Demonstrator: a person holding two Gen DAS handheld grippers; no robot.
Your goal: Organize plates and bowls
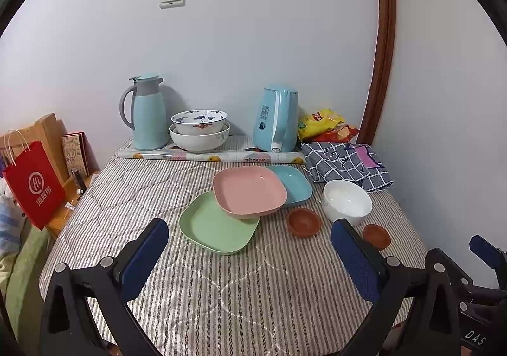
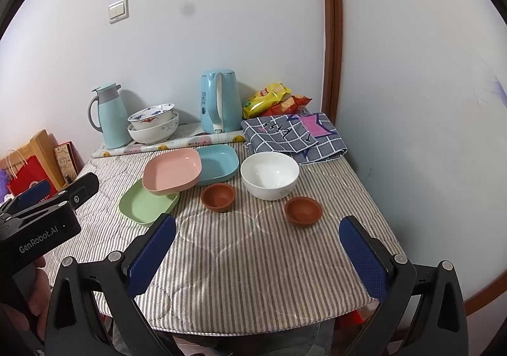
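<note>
On the striped tablecloth (image 1: 221, 292) a pink square plate (image 1: 248, 189) lies tilted across a green plate (image 1: 212, 226) and a blue plate (image 1: 293, 181). A white bowl (image 1: 347, 200) and two small brown bowls (image 1: 303, 222) (image 1: 376, 235) stand to the right. Two patterned bowls (image 1: 199, 129) are stacked at the back. My left gripper (image 1: 250, 248) is open and empty, just short of the green plate. My right gripper (image 2: 258, 245) is open and empty, in front of the brown bowls (image 2: 218, 196) (image 2: 303, 210) and the white bowl (image 2: 269, 175).
A blue thermos jug (image 1: 147, 112) and a blue kettle (image 1: 277, 118) stand by the back wall on a rolled mat (image 1: 209, 156). Snack bags (image 1: 326, 124) and a checked cloth (image 1: 345, 162) lie at the back right. A red bag (image 1: 33, 185) hangs left of the table.
</note>
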